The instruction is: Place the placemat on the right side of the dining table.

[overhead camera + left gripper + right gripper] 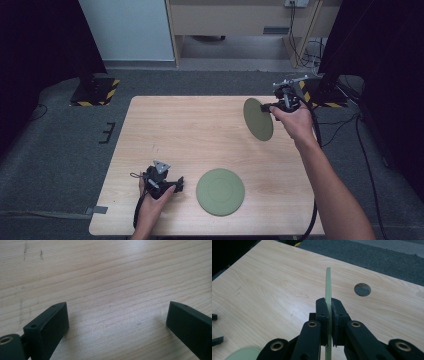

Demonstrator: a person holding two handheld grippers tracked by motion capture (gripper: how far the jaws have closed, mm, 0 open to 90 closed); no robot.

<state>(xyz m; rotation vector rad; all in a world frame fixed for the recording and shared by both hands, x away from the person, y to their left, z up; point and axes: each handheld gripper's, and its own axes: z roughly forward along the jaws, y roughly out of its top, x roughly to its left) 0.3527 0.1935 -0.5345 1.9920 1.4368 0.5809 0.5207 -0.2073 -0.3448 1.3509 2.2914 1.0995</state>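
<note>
Right gripper view: right tongs (329,322) clamped on the rim of a green plate (328,287), held edge-on above the bench (274,285). Plate looks thin, rigid, light and smooth, likely slippery; rim grip suits it. Second plate (220,192) lies flat at 3 o'clock of left tongs (179,183), which stand apart, empty.

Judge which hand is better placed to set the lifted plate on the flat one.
Right. Its gripper is already shut on the lifted plate; the left gripper rests open beside the flat plate.
</note>
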